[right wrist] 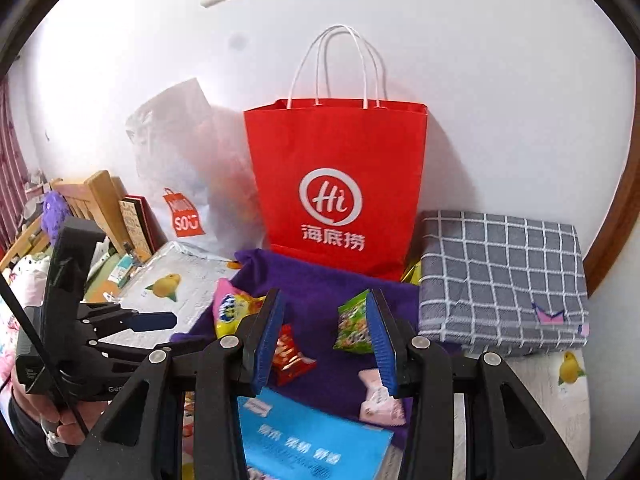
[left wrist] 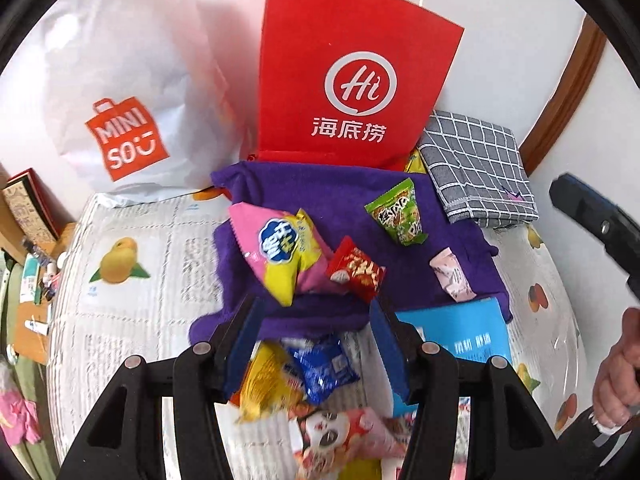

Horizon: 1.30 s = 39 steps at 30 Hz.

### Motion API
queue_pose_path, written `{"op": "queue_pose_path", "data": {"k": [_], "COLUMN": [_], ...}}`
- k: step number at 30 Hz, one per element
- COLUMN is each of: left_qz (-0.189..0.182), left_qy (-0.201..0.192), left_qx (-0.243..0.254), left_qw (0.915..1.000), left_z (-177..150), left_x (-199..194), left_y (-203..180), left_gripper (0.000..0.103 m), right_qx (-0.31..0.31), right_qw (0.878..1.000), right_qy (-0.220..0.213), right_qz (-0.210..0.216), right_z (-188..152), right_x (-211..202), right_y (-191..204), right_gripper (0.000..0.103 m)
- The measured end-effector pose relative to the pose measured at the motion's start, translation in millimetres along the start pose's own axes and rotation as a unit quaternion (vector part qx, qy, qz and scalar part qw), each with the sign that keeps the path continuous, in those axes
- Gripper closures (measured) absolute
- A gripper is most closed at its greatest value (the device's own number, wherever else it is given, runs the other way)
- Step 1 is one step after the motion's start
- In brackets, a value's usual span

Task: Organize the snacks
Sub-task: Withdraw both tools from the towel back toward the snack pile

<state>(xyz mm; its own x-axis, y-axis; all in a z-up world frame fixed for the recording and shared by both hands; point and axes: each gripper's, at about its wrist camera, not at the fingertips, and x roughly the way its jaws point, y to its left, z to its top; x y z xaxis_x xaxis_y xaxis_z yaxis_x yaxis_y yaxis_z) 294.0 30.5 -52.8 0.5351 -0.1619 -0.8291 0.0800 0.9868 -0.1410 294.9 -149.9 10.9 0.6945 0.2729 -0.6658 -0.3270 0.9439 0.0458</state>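
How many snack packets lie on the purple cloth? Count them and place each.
4: pink-yellow packet left, red packet beside it, green packet farther back, pale pink packet right. More may hide.

Red paper bag point(right wrist: 336, 184), white logo and white handles. White plastic bag point(left wrist: 120, 80) left of it, orange logo. Purple cloth point(left wrist: 400, 248) in front of red bag; on it pink-yellow snack pack point(left wrist: 280, 252), green packet point(left wrist: 398, 212), red candy wrapper point(left wrist: 356, 272), pale pink packet point(left wrist: 452, 276). Grey towel point(right wrist: 500, 280) right of red bag, white check. Blue box point(right wrist: 312, 444) at cloth's near edge.
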Motion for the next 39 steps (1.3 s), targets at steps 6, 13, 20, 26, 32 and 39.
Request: {"op": "queue_pose_path", "data": {"k": [6,13,20,26,32,39], "left_qz": [-0.002,-0.02,-0.029,-0.035,-0.034,-0.041], "left_qy": [-0.017,-0.026,-0.031,-0.04,-0.04,-0.027], "left_qx": [0.003,-0.005,-0.005,-0.013,-0.012,-0.029], "left_qw": [0.9998,0.9995,0.9991,0.9985,0.9986,0.9984], "left_z": [-22,-52,-88,-115,-144,-173], "left_x": [-29,-58,-82,-95,-96,-85], "left_y": [-1,-2,4,15,26,42], "left_gripper": [0.049,0.044,0.041,0.041,0.041,0.041], "right_qx": [-0.006,0.064,0.085,0.061,-0.002,-0.037], "right_qw": [1.0,0.998,0.995,0.995,0.994,0.989], "right_qy": [-0.005,-0.008,0.05,0.084,0.109,0.144], "right_qz": [-0.017,-0.006,-0.023,0.007,0.028,0.008], "right_z": [-31,-70,-116,-154,-194,-228], "right_x": [-26,-59,-72,-81,-74,-52], "right_y": [6,-2,-5,17,52,64], "right_gripper": [0.06,0.06,0.056,0.046,0.043,0.043]}}
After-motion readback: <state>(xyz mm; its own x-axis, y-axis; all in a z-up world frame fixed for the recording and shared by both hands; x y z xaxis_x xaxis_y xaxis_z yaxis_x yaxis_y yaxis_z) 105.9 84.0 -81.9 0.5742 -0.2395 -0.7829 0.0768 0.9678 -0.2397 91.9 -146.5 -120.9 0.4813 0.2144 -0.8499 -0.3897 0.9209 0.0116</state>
